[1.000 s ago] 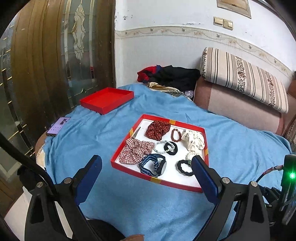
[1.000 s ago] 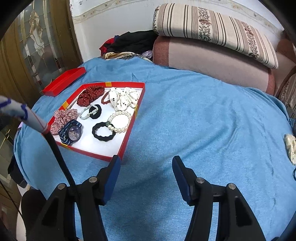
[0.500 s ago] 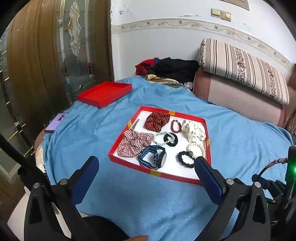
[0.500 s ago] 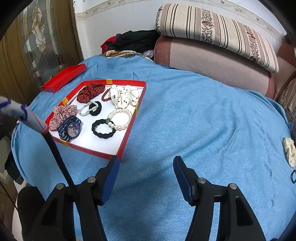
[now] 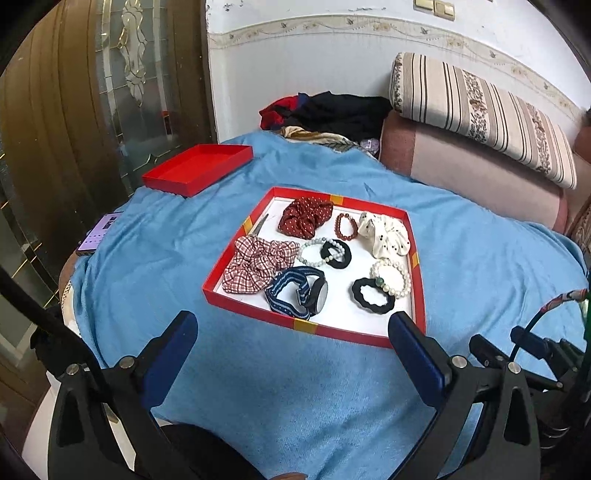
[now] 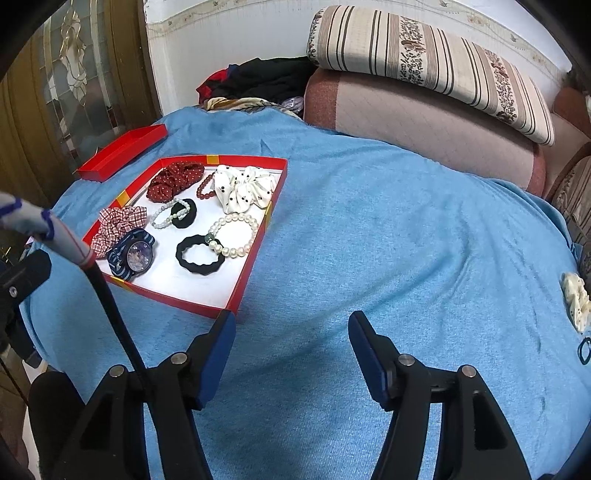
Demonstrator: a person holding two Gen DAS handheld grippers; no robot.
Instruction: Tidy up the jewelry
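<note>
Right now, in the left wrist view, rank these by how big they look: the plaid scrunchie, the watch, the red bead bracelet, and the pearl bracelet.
1. Plaid scrunchie
2. Watch, slightly smaller, but it lies nearer the camera, so that gap is unsure
3. Pearl bracelet
4. Red bead bracelet, smallest, though it lies farthest back in the tray

Home, prob. living rm or bedroom. Soft surface covered w/ blue terry blanket (image 6: 388,221), used as work area. Behind it: pinkish-brown quilted cushion (image 5: 476,173) w/ striped floral bolster (image 5: 484,110) on top, against white wall w/ patterned border strip (image 5: 332,26). Beige wall switches (image 5: 434,5) up high. Pile of dark + red clothes (image 5: 328,110) dumped in corner. Wooden door w/ leaded decorative glass panel (image 5: 129,74) at left. Phone (image 5: 99,236) lying at blanket edge. Domestic clutter throughout, nothing industrial.
</note>
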